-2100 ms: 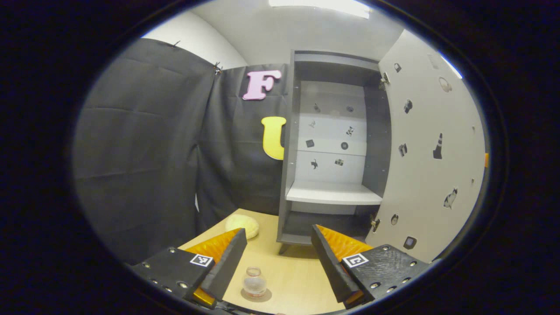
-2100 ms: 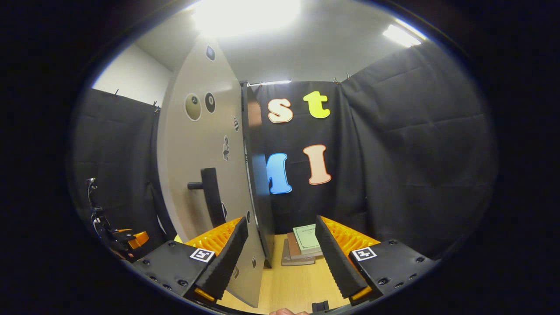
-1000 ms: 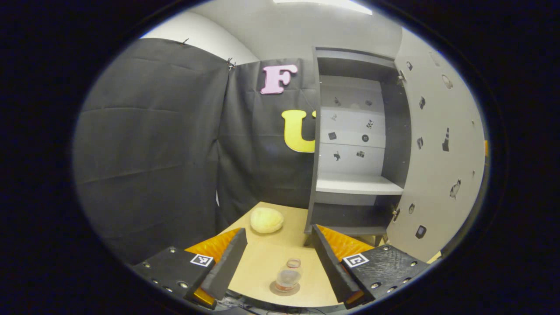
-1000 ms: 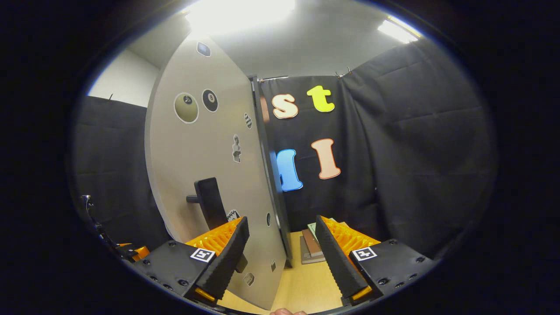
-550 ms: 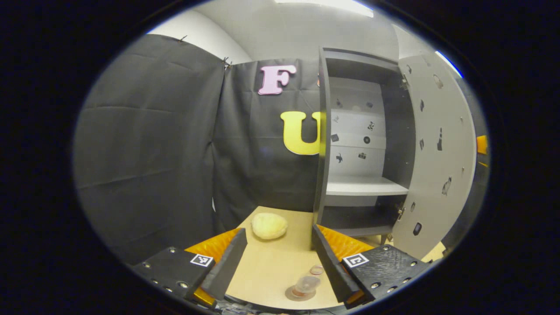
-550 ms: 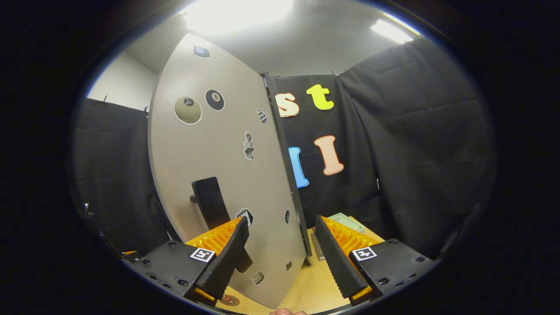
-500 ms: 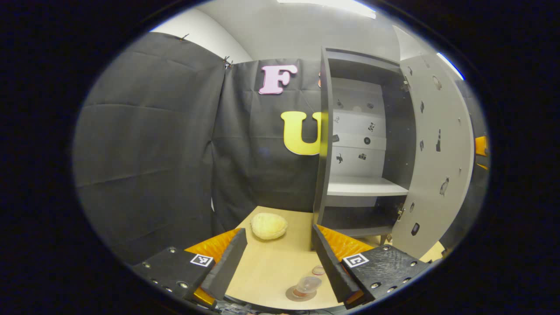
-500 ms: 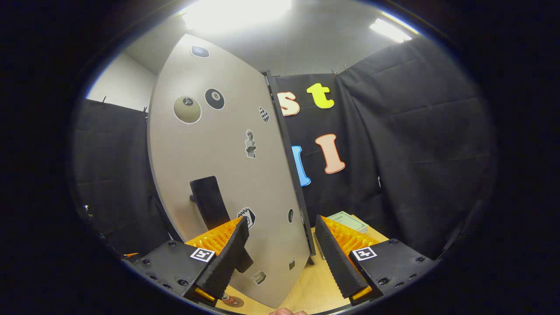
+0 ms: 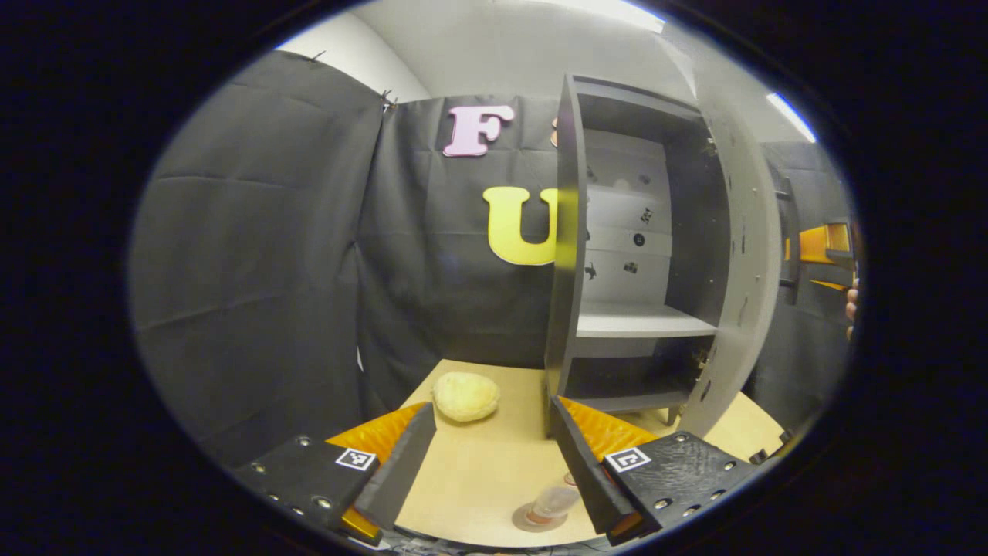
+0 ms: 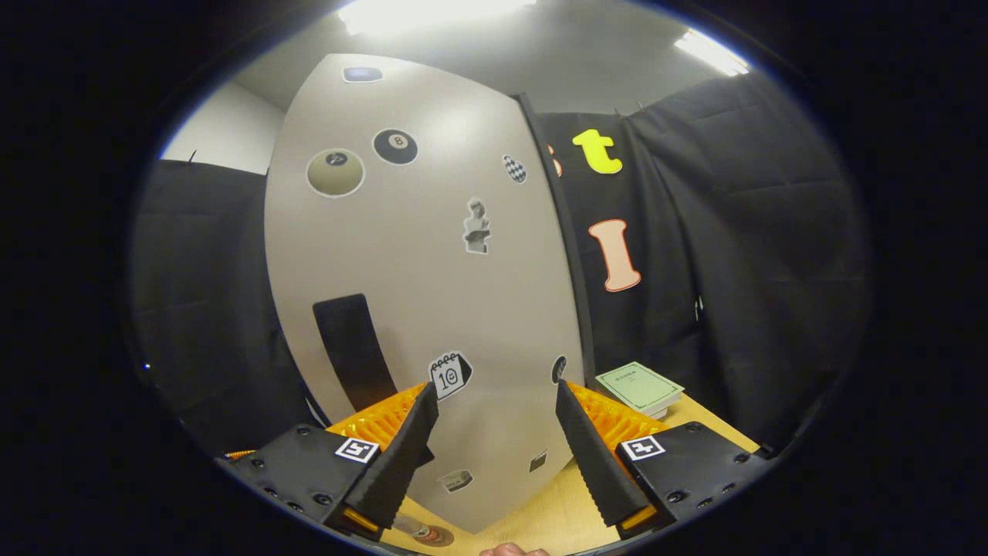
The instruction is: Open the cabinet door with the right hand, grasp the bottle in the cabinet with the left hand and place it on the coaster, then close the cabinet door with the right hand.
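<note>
Change: the pale grey cabinet door (image 10: 432, 293) has swung further toward shut, now face-on in the right gripper view.
Right gripper (image 10: 494, 432): fingers spread wide, gripping nothing, close before the door; contact unclear.
Left gripper (image 9: 490, 455): fingers apart, empty, over the light wooden table (image 9: 478, 471).
Bottle: small clear bottle (image 9: 552, 503) stands on the round brown coaster (image 9: 532, 519), partly hidden by one finger.
Handle: black bar handle (image 10: 351, 351), lower end hidden.

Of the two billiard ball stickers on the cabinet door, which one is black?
The right-hand ball sticker on the cabinet door, which sits slightly higher, is black. The other ball sticker, lower and to its left, is olive-grey and looks larger.
</note>
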A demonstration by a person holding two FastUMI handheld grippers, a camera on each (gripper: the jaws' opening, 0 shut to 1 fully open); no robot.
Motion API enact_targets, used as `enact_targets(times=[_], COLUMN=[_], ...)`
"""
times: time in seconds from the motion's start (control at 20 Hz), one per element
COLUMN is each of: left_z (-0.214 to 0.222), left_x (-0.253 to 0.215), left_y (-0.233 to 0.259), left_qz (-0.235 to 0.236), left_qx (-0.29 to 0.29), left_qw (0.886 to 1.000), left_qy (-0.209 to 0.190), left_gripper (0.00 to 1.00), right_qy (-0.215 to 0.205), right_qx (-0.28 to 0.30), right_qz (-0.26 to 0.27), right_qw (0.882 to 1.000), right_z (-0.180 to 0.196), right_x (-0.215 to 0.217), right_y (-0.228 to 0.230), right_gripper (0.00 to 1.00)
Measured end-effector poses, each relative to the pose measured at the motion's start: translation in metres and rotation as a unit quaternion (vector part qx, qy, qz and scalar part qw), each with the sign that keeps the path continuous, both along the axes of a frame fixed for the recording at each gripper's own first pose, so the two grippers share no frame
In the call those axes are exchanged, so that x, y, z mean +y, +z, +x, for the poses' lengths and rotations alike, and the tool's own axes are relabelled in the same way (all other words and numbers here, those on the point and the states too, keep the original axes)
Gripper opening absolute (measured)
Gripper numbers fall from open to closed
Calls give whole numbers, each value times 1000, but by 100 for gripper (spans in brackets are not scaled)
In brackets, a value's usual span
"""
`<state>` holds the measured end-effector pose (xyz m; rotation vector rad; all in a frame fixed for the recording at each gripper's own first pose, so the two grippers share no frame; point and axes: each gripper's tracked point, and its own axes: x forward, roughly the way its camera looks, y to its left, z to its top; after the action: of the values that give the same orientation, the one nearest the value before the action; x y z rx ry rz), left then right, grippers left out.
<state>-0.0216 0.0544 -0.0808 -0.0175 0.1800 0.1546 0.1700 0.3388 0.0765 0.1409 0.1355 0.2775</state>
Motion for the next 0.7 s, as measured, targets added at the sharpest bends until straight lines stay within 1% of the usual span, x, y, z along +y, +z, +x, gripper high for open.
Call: enact_targets(times=[0.05, 0.1, 0.2, 0.25, 0.3, 0.35, 0.55, 0.6, 0.7], left_z=[3, 4, 3, 2, 1, 0, 1, 2, 4], left_x=[-2, -8, -15, -20, -24, -30, -59, -68, -89], left_y=[1, 0, 4, 4, 5, 7, 19, 23, 36], left_qz=[0, 1, 8, 9, 8, 6, 7, 6, 2], left_qx=[1, 4, 3, 4, 5, 4, -5, -8, -16], left_qw=[1000, 1000, 1000, 1000, 1000, 1000, 999, 999, 999], left_qy=[-5, -15, -24, -26, -29, -30, -36, -37, -43], left_gripper=[89, 94, 92, 92, 94, 94, 92, 89, 89], right_qy=[10, 16, 16, 16, 14, 10, -22, -32, -54], right_qx=[5, 6, 8, 9, 11, 12, 16, 15, 12], right_qz=[-8, -12, -10, -6, -2, 0, 9, 8, 1], right_qw=[1000, 1000, 1000, 1000, 1000, 1000, 1000, 999, 998], right_z=[-1, -3, -4, -3, -4, -4, -1, 2, 14], right_x=[7, 11, 5, 1, -5, -13, -63, -78, -111], right_y=[-4, -5, -8, -9, -11, -13, -19, -20, -23], right_gripper=[98, 98, 98, 98, 98, 98, 98, 98, 98])
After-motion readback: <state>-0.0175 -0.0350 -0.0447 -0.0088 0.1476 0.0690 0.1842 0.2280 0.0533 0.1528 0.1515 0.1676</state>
